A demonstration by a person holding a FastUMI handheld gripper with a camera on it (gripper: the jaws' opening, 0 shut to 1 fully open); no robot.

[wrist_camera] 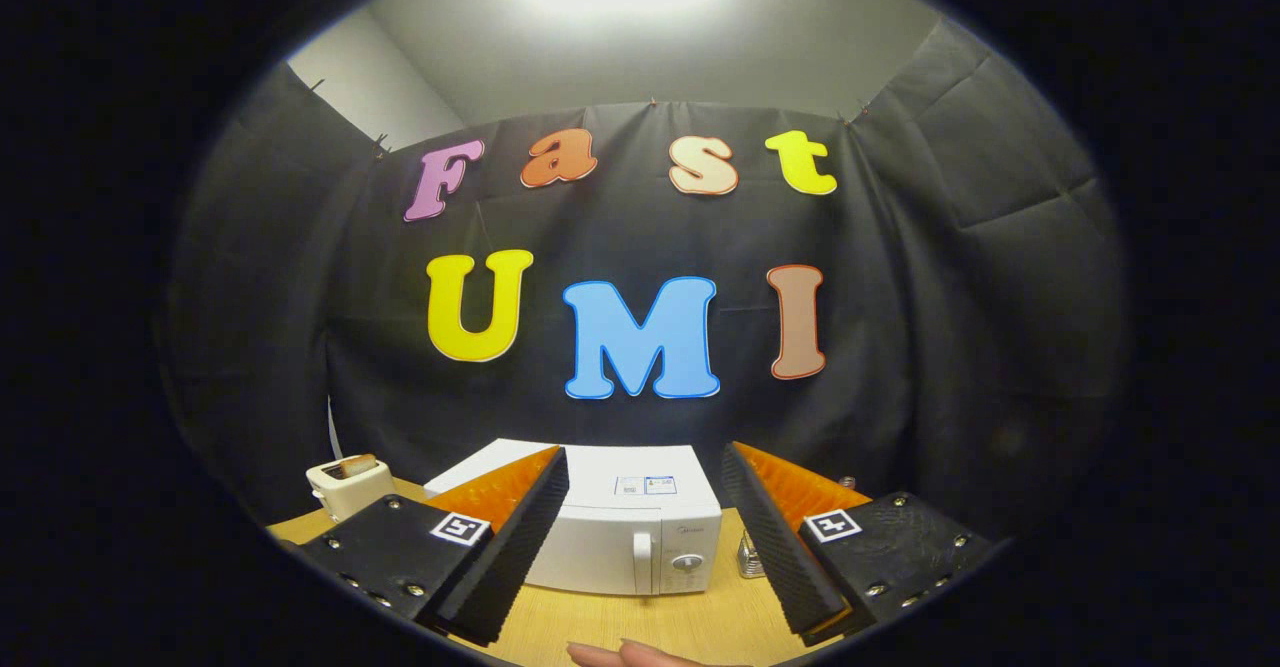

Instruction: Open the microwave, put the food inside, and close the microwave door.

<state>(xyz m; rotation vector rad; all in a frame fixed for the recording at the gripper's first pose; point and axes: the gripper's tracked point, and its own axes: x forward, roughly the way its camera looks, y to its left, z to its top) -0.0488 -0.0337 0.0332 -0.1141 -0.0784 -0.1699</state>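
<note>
Tool (645,527): my tool is held above the bench, fingers spread wide apart, nothing between the pads
Microwave (620,532): white, standing on the bench just beyond my fingertips, framed in the gap between them — door closed, handle and round dial on its right side
Bench (640,622): light wood, running under both fingers
Toaster (348,485): pale, with a slice of bread standing up in it, beyond my left finger and left of the microwave
Small metal thing (750,555): just right of the microwave, beside my right finger — too small to tell what it is
Fingertips (625,655): a person's, at the nearest edge of the bench, below the gap
</note>
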